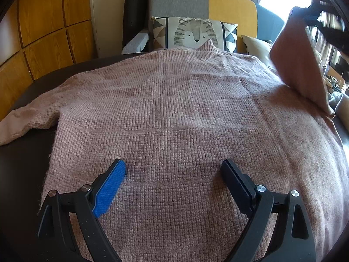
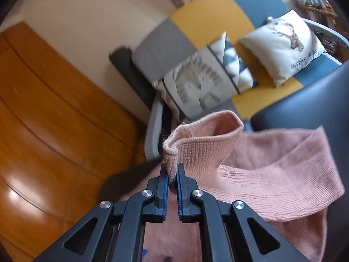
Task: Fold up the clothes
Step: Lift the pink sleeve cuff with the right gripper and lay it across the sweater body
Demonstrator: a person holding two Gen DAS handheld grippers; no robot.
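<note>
A pink knitted sweater (image 1: 174,109) lies spread flat over a dark table (image 1: 19,170), its body covering most of the surface. The left gripper (image 1: 173,174) hangs low over the near part of the sweater with its jaws spread wide and nothing between them; the blue pad of one finger (image 1: 110,187) and the dark finger opposite stand well apart above the knit. On the left side of that view one sleeve (image 1: 28,120) stretches out toward the table's edge, with bare dark tabletop showing below and beside it. The sweater's collar reaches the far edge of the table, just in front of a tiger-print cushion (image 1: 195,33) on a grey, yellow and blue sofa (image 1: 178,2). To the right, the other sleeve (image 2: 250,163) is lifted off the table, and the right gripper (image 2: 172,170) is clenched on its cuff (image 2: 172,155), which bunches up between the pads and stands above them. In the right wrist view this raised sleeve drapes away toward the right, over the sweater's body below. Beyond it a strip of bare dark table (image 2: 305,104) lies open before the sofa, where a white cushion (image 2: 283,48) rests. A wooden panelled wall (image 1: 48,17) borders the table's left side.
</note>
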